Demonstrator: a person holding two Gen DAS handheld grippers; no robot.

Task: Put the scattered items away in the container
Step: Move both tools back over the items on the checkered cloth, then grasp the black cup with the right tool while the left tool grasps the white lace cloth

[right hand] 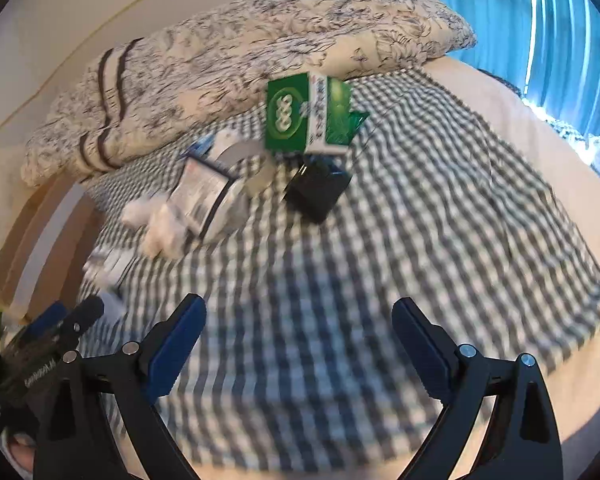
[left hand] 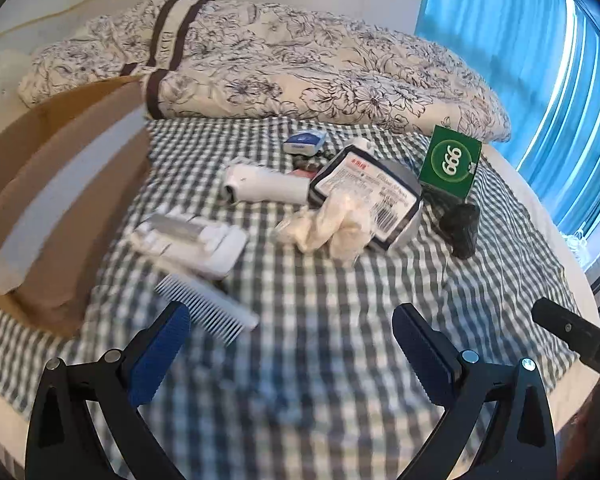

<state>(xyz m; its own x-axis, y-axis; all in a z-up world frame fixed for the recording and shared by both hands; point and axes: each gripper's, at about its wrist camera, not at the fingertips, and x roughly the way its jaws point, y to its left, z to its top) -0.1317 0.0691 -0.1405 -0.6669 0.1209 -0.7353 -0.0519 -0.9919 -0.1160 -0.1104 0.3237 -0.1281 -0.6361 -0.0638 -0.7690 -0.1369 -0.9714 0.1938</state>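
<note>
Both the left gripper [left hand: 290, 322] and right gripper [right hand: 300, 318] hover over the bed [left hand: 340, 280], jaws wide apart and empty. A comb [left hand: 208, 308], green box [left hand: 450, 166] and white packets lie scattered; the cardboard box [left hand: 60, 184] sits at left.

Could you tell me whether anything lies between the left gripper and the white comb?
Nothing visible does. The left gripper is open above the checked sheet, and the comb lies just ahead of its left finger, with only bare sheet between them.
</note>
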